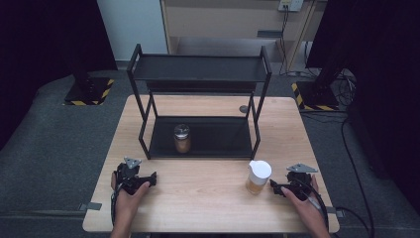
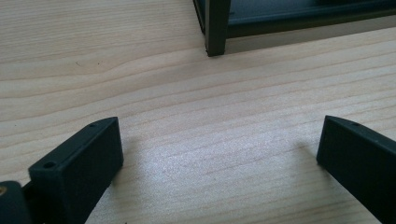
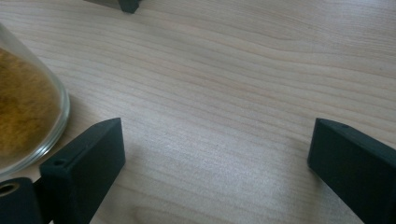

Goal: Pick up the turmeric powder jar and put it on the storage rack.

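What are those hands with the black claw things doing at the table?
A person rests both hands on the light wooden table, each holding a black two-jaw gripper. The right gripper sits just beside a glass jar with a white lid and brownish filling, jaws open, not gripping it. The left gripper lies open over bare wood. A second, clear-lidded jar stands on the bottom shelf of the black metal rack.

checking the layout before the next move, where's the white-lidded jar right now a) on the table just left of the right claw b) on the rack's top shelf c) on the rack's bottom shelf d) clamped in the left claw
a: the white-lidded jar stands on the table just left of the right claw, whose jaws are apart with nothing between them.
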`<state>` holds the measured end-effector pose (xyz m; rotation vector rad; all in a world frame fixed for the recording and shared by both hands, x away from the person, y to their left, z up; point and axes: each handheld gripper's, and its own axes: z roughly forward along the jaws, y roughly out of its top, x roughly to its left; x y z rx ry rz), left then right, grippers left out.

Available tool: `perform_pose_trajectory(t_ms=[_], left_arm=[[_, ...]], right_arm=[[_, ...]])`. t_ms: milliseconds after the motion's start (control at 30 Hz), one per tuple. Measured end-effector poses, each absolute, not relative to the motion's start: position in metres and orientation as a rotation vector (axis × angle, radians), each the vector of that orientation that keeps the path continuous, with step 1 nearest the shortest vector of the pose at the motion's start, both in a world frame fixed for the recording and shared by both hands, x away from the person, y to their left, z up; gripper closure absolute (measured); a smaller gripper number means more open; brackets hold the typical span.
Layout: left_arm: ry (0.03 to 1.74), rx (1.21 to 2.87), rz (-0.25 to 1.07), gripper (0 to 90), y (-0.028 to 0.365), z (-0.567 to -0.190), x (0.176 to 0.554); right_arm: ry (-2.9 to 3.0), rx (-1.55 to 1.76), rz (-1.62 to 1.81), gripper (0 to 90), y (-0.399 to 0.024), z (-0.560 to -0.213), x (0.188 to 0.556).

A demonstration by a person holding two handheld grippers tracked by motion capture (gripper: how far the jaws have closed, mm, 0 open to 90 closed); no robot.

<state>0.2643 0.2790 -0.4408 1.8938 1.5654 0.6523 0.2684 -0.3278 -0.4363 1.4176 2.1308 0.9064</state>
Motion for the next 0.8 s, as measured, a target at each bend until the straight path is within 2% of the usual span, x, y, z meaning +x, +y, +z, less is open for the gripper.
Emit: perform_pose_trajectory(t_ms=[367,800], left_arm=[[1.560,1.898,0.650,0.0,0.280,-0.441,0.265],[1.557,1.899,0.648,0.0,0.280,-0.441,0.265]], right_arm=[[2.179,1.365,0.907,7.0,-0.329,-0.425,0.252],[2.237,1.306,0.949,6.1,-0.330,-0.417,0.233]])
